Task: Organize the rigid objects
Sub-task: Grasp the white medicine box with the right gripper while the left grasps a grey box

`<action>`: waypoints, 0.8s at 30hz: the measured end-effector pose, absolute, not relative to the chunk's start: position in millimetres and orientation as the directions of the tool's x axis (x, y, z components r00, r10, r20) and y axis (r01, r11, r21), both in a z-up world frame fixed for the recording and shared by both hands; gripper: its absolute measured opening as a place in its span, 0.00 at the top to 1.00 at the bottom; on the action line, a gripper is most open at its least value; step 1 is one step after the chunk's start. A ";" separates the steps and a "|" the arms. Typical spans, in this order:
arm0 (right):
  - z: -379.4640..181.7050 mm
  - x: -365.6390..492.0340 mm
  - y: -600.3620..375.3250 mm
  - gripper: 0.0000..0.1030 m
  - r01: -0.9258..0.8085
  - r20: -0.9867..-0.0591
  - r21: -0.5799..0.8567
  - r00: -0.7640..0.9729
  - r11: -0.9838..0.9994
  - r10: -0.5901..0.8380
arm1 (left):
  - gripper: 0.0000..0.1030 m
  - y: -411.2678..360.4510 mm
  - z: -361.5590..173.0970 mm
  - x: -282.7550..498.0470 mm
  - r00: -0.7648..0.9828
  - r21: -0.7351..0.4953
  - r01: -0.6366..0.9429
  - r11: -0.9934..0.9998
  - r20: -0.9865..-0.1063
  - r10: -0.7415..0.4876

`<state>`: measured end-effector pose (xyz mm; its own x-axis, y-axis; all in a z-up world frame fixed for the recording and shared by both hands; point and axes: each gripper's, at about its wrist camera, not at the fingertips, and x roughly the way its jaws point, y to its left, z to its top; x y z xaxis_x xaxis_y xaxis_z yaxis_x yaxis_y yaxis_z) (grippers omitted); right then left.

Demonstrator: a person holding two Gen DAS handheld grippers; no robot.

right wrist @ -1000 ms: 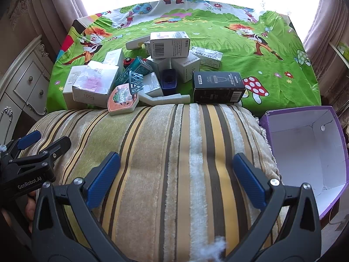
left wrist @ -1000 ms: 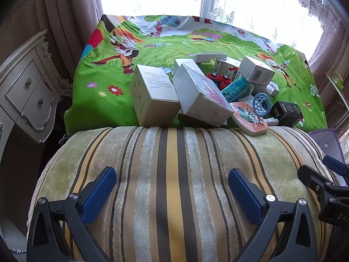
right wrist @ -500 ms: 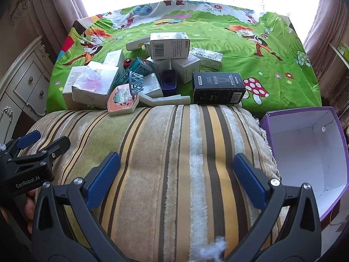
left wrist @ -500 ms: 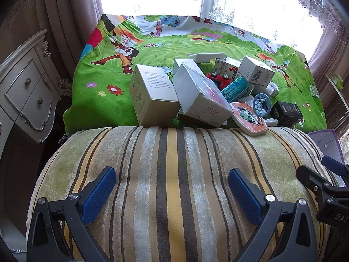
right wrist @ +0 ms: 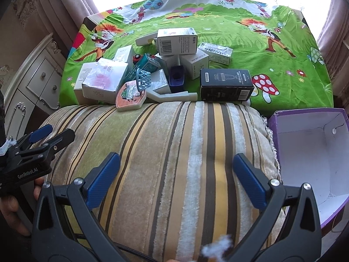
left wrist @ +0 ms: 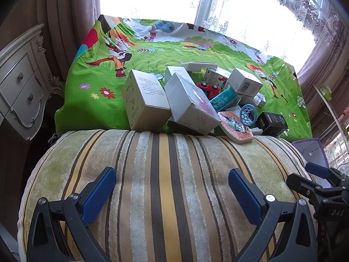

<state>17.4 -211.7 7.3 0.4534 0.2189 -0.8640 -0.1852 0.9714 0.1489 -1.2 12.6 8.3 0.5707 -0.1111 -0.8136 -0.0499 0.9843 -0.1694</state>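
A heap of small boxes lies on the green cartoon cloth (left wrist: pixel 98 107) beyond a striped cushion (left wrist: pixel 165 174). It holds a white carton (left wrist: pixel 142 100), a "105g" box (left wrist: pixel 192 107), a black box (right wrist: pixel 226 84), a barcoded white box (right wrist: pixel 177 41), a red toy car (left wrist: pixel 208 87) and an orange basketball toy (right wrist: pixel 130 96). My left gripper (left wrist: pixel 172 191) hovers open over the cushion, holding nothing. My right gripper (right wrist: pixel 176 178) is open too, over the same cushion, well short of the heap. An open purple box (right wrist: pixel 309 152) with a white inside sits to the right.
A cream carved dresser (left wrist: pixel 19 83) stands at the left. Curtains (left wrist: pixel 65 17) and a bright window close off the back. The far half of the green cloth (right wrist: pixel 240 21) carries nothing. The other gripper shows at each view's edge.
Both views shifted very slightly; nothing in the heap has moved and both grippers stay open over the cushion.
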 end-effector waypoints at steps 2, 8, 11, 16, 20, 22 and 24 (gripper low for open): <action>10.9 17.8 -212.7 0.00 -0.199 -0.861 0.161 0.450 0.967 0.236 | 0.00 21.5 11.7 0.0 0.580 -0.229 -0.057 0.972 -0.800 -0.154; 28.6 30.1 -218.6 0.00 -0.201 -0.822 0.201 0.498 0.959 0.277 | 0.00 48.1 14.0 18.1 0.582 -0.381 -0.091 0.920 -0.770 -0.261; 38.0 39.8 -214.6 0.00 -0.228 -0.807 0.150 0.535 0.962 0.252 | 0.00 61.8 13.0 31.7 0.579 -0.436 -0.123 0.892 -0.761 -0.292; 44.8 61.8 -208.7 0.00 -0.262 -0.787 0.127 0.560 0.957 0.258 | 0.00 74.5 17.8 49.7 0.594 -0.467 -0.145 0.872 -0.746 -0.301; 41.4 86.1 -202.6 0.00 -0.273 -0.788 0.113 0.561 0.955 0.254 | 0.01 71.6 14.9 60.6 0.565 -0.559 -0.122 0.820 -0.718 -0.406; 40.8 98.4 -199.2 0.00 -0.275 -0.787 0.097 0.568 0.957 0.243 | 0.04 72.6 5.9 65.6 0.531 -0.615 -0.156 0.773 -0.712 -0.459; 39.9 110.8 -197.0 0.00 -0.276 -0.788 0.080 0.571 0.958 0.230 | 0.08 70.8 -2.1 68.5 0.500 -0.656 -0.175 0.734 -0.701 -0.508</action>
